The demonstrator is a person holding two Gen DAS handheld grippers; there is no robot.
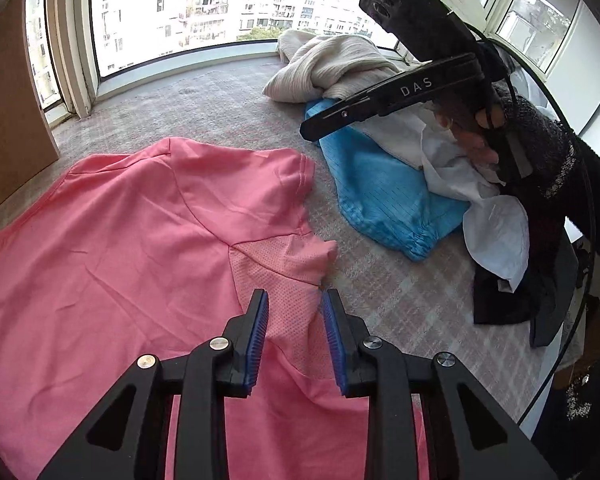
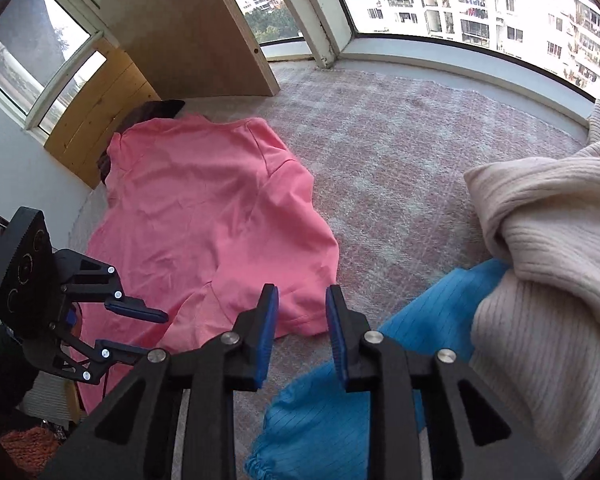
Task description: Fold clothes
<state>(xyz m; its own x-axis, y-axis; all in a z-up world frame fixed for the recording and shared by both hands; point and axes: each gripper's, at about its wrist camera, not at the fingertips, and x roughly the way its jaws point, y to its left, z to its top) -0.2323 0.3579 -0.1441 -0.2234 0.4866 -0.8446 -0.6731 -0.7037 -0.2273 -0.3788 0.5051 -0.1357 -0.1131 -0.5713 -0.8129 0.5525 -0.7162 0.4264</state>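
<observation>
Left wrist view: a pink shirt (image 1: 112, 248) lies spread over the left and near part of a checked rug (image 1: 400, 292). The left gripper (image 1: 294, 334) hangs over the shirt's mesh panel, its blue-padded jaws parted with a moderate gap and clamping nothing. Further right lies a blue garment (image 1: 376, 192), with a cream knit sweater (image 1: 332, 66) behind it at the window and white cloth (image 1: 488, 220) at its right edge. The right gripper (image 1: 312, 130) reaches in from the right above the blue garment; seen side-on here, its gap cannot be told.

In the right wrist view the pink shirt (image 2: 204, 216) sits left, the right gripper (image 2: 302, 336) is open and empty over the rug, and the blue garment (image 2: 380, 400) and sweater (image 2: 548, 280) lie right.
</observation>
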